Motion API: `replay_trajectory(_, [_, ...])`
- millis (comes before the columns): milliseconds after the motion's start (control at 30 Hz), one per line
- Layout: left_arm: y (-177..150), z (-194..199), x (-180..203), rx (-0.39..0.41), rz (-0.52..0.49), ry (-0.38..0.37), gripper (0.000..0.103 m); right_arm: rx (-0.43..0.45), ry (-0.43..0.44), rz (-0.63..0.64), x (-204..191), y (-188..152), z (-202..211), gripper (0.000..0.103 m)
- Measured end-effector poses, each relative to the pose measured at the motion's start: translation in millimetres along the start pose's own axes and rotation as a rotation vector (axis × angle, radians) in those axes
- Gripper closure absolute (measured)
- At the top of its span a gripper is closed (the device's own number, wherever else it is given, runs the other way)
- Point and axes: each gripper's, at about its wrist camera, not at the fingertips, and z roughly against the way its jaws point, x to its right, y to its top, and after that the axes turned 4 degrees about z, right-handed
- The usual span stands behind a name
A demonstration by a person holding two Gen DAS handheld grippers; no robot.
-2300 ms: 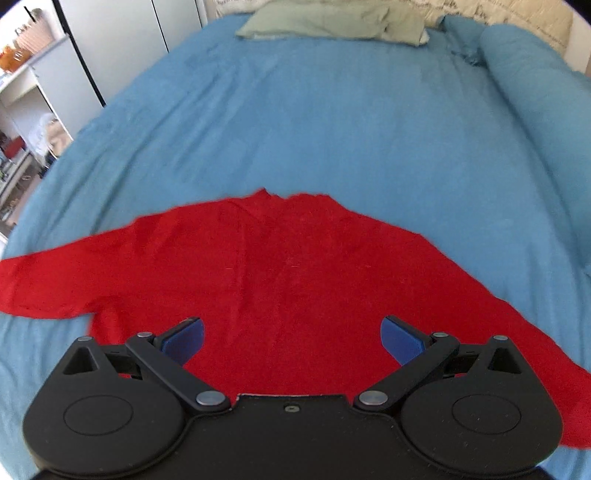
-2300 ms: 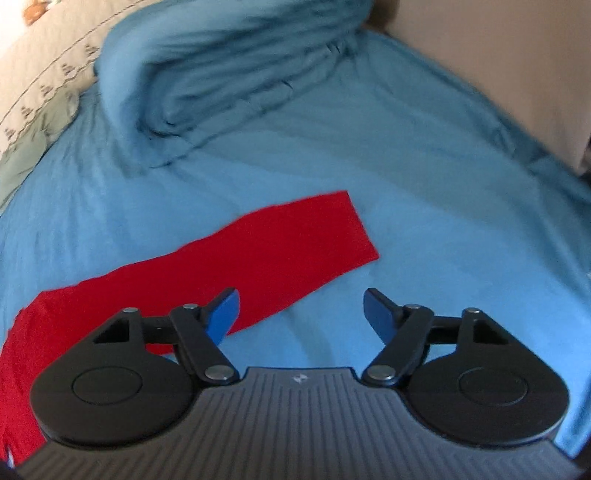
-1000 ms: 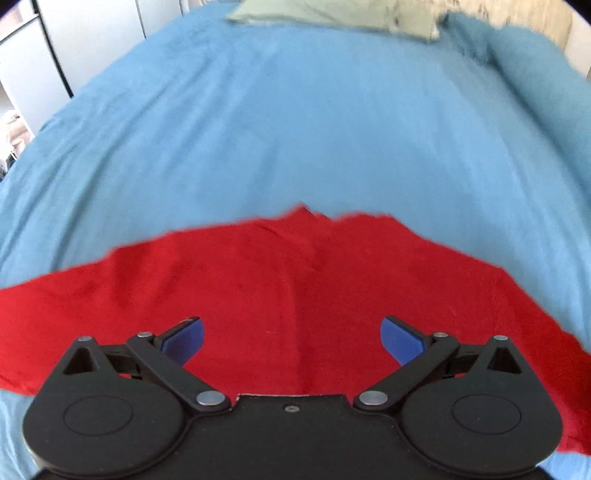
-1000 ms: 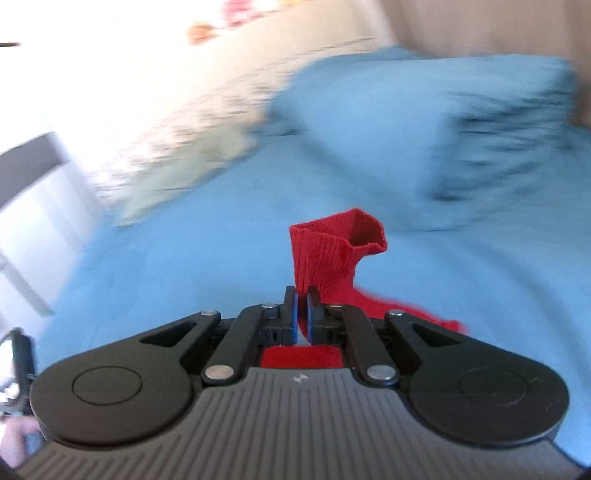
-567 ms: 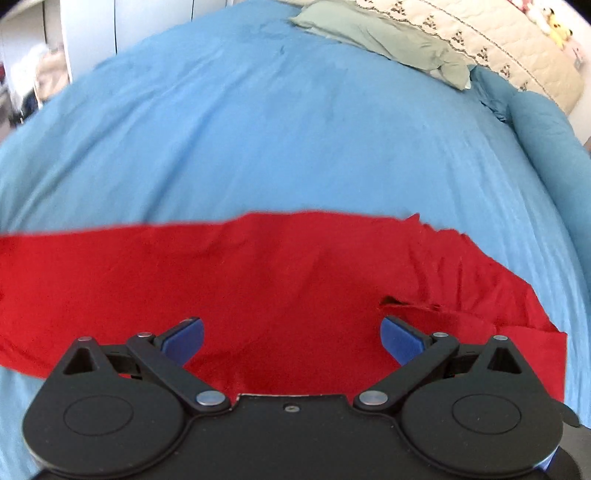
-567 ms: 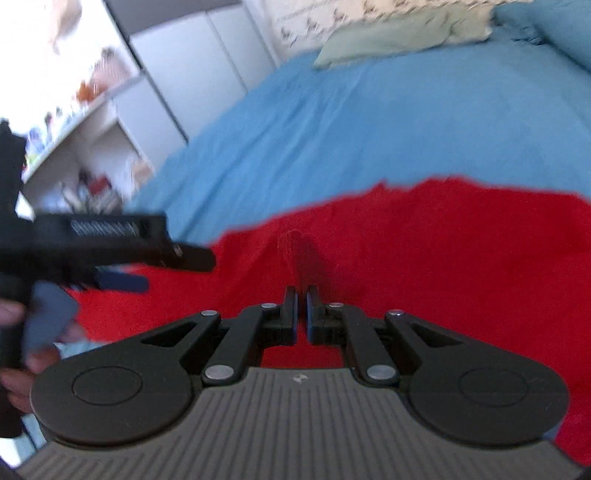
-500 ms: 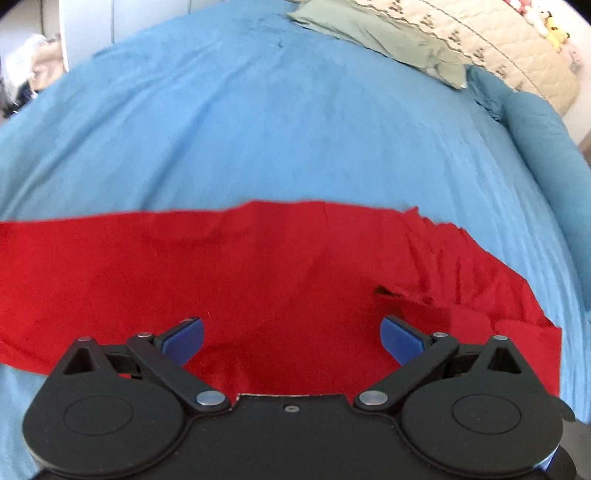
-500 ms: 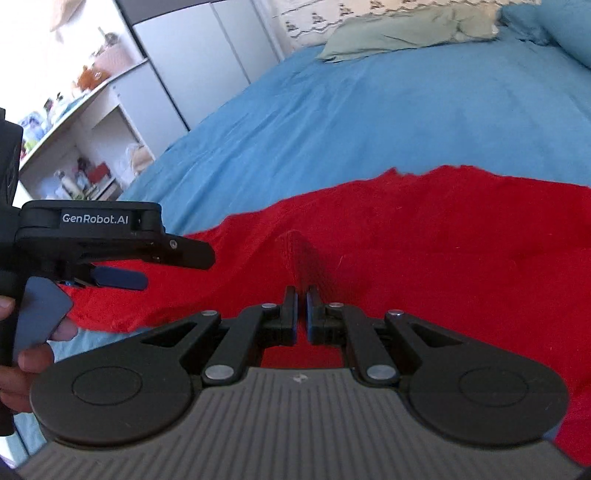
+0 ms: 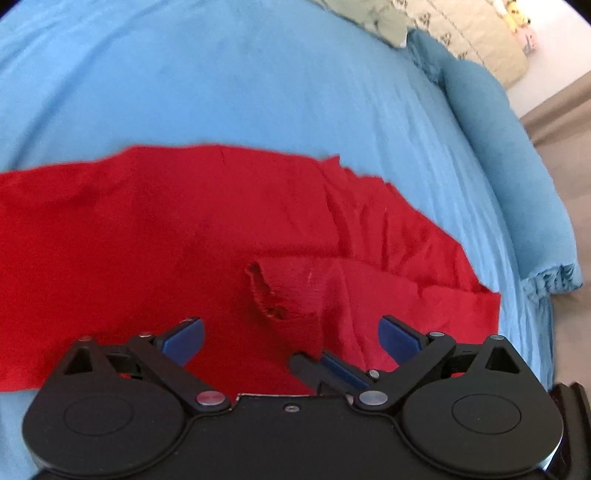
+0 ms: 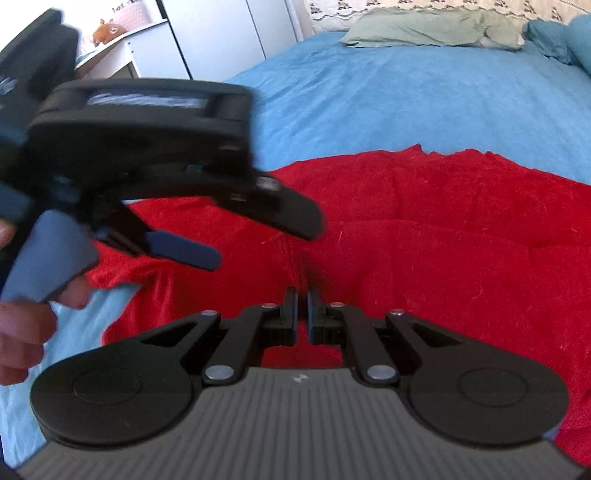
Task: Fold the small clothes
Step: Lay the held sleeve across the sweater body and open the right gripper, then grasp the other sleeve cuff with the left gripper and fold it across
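A red long-sleeved top (image 9: 155, 229) lies spread on the blue bed sheet (image 9: 240, 81). Its right sleeve (image 9: 295, 291) is folded in over the body, cuff near the middle. My left gripper (image 9: 291, 332) is open and empty, hovering over the top's lower edge. My right gripper (image 10: 302, 295) is shut on a pinch of the red sleeve (image 10: 295, 254), low over the top (image 10: 461, 221). The left gripper shows in the right wrist view (image 10: 251, 225), open, just left of the pinch. The right gripper's fingertips (image 9: 332, 363) show in the left wrist view.
A green pillow (image 10: 424, 31) and a rolled blue duvet (image 9: 506, 177) lie at the bed's far end and right side. White cupboards (image 10: 221, 33) and a shelf stand beyond the left edge. The floor (image 9: 569, 184) lies past the right edge.
My right gripper shut on the sleeve end, lifted it and carried it left over the top's body. My left gripper shifted right and closer to the right one, staying open.
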Motion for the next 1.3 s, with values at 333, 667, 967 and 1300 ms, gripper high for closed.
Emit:
replay_trajectory(333, [-5.0,-19.4,17.1,-0.018,-0.068,0.102,0.019,-0.004,-0.057,0.039,-1.5,-20.7,59.9,0.031])
replay_trajectory(667, [-3.5,-26.4,27.1,-0.01,-0.201,0.252,0.096,-0.051,-0.156,-0.052,47.6,-37.3,95.9,0.031])
replay_trajectory(967, [-4.1,20.9,38.3,0.123,-0.268,0.273,0.097,-0.043,-0.21,-0.109,66.8,-28.3,113.2,0.031])
replay_trajectory(1300, [1.8,60.6,-10.9,0.204,-0.221,0.399,0.096,-0.066,-0.239,-0.101,75.5,-30.1,131.3,0.029])
